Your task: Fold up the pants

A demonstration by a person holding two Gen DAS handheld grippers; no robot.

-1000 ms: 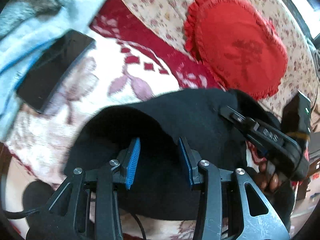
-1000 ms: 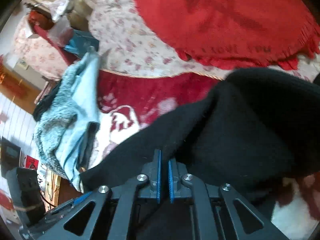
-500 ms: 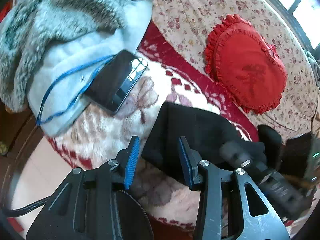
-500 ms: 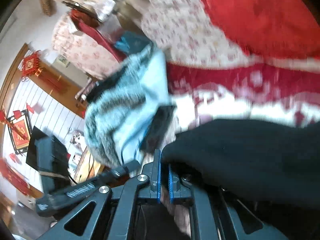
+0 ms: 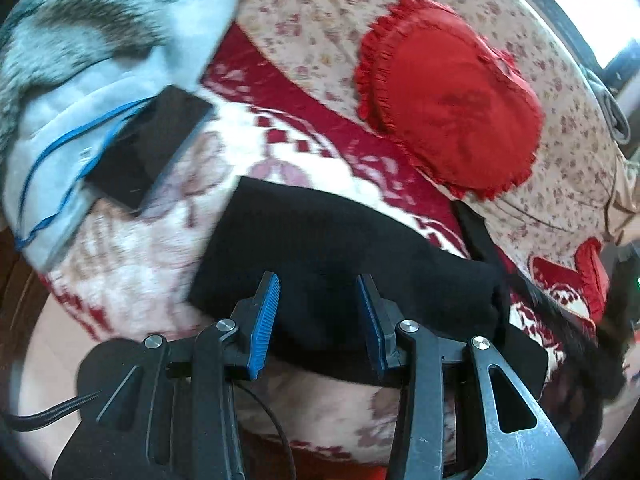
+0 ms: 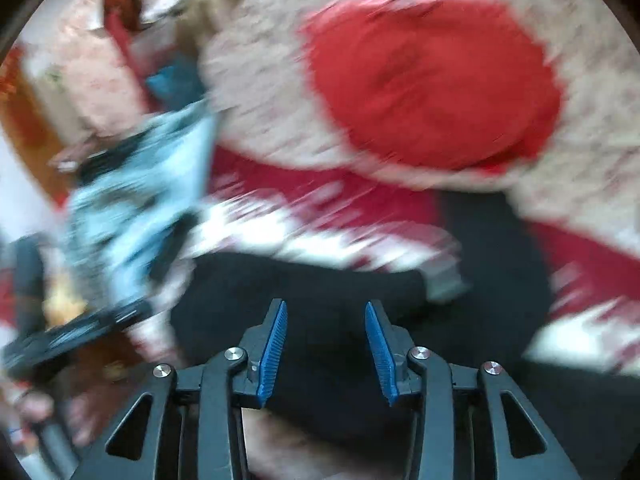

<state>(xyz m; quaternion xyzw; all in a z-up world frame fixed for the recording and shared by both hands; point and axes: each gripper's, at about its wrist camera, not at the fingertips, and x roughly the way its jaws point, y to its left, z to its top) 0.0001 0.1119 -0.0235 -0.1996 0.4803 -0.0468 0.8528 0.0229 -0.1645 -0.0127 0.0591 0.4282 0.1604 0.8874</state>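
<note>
The black pants (image 5: 332,248) lie folded into a flat dark block on the red and white patterned blanket (image 5: 132,264). My left gripper (image 5: 318,292) is open and empty, its blue pads just above the near edge of the pants. In the blurred right wrist view the pants (image 6: 320,292) lie below my right gripper (image 6: 325,312), which is open and empty. The left gripper's body (image 6: 76,328) shows at the left edge of that view.
A red heart-shaped cushion (image 5: 452,96) lies on the floral cover (image 5: 304,20) behind the pants. A black phone (image 5: 148,152) with a blue cable rests on a pale blue fleece (image 5: 80,92) at the left. A second red cushion (image 5: 576,276) is at the right.
My right gripper has opened and let go of the pants, which now lie flat and folded. My left gripper has moved back over the pants' near edge. The right view is in fast motion.
</note>
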